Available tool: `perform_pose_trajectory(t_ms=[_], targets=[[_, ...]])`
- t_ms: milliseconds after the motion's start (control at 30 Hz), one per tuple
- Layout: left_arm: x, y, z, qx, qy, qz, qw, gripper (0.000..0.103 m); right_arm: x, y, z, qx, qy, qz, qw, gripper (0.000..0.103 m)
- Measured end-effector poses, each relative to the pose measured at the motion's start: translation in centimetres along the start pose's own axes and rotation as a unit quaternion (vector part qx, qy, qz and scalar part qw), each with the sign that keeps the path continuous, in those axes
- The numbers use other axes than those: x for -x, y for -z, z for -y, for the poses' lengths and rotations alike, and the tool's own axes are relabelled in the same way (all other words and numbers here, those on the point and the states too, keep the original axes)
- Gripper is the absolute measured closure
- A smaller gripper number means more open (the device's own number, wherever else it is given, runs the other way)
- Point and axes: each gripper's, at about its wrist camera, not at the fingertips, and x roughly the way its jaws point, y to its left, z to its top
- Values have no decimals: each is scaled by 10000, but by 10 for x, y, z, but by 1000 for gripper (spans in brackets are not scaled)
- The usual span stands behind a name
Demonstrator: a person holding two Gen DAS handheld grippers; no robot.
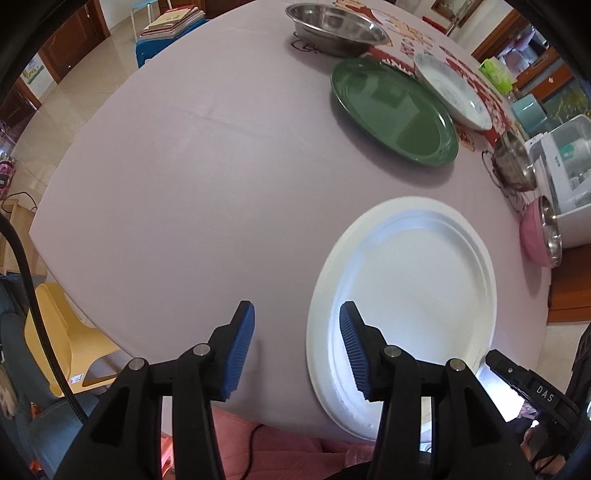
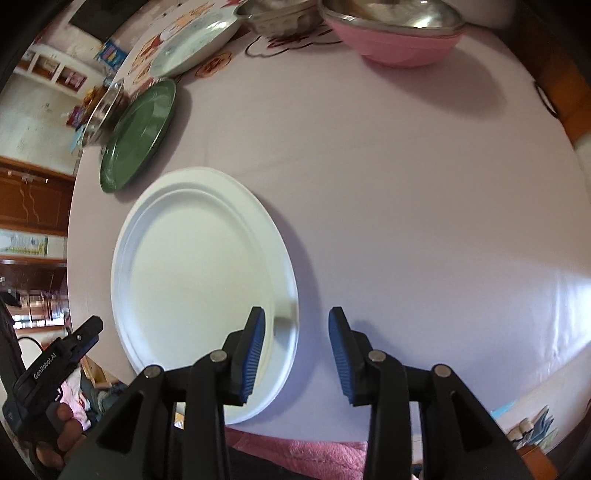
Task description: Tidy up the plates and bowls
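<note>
Two grippers flank one white plate [image 1: 402,314], and that flanking is what our coming move turns on. From the left wrist view, our left gripper [image 1: 297,347] hangs with its blue pads spread wide and nothing between them; the right-hand pad [image 1: 352,350] sits over the plate's near-left rim while the other pad is over bare tablecloth [image 1: 166,184], so the rim edge runs up through the gap and the plate body lies to the right and ahead. Being round, it has no long axis to align with. Farther off in that view lie the green plate [image 1: 393,110], a patterned white dish [image 1: 452,90] just beside it, a large steel bowl [image 1: 336,29], a small steel bowl [image 1: 513,160] and a pink bowl [image 1: 541,232] at the table's far right edge. From the right wrist view, our right gripper [image 2: 297,354] is likewise spread and empty, its left-hand pad [image 2: 255,354] over the plate's near-right rim, the plate [image 2: 203,288] lying to the left and ahead. We judge both grippers about equally near, each on its own side of the rim; whether either pad touches the plate we cannot tell. The green plate [image 2: 138,134] sits beyond the white one, well apart from both grippers.
</note>
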Motion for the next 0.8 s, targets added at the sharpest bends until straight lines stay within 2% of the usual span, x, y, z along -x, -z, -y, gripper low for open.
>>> perform_pose_trajectory(t_ms=[100, 333, 433, 567, 733, 800], targets=[[6, -5, -1, -134, 81, 138, 9998, 56, 9, 3, 0, -231, 37, 253, 9994, 67], [44, -19, -13, -860, 422, 379, 9947, 51, 28, 22, -16, -802, 39, 760, 9939, 67], [62, -29, -15, -1247, 514, 466, 9898, 46, 32, 27, -31, -928, 112, 913, 9914, 67], [91, -42, -29, -1696, 465, 727, 9817, 31, 42, 34, -57, -1026, 90, 1200, 9874, 67], [115, -68, -47, -1982, 850, 743, 9737, 29, 52, 42, -88, -1084, -35, 1529, 9823, 66], [124, -80, -53, -2126, 1136, 709, 9679, 26, 58, 42, -102, -1131, -86, 1695, 9790, 62]])
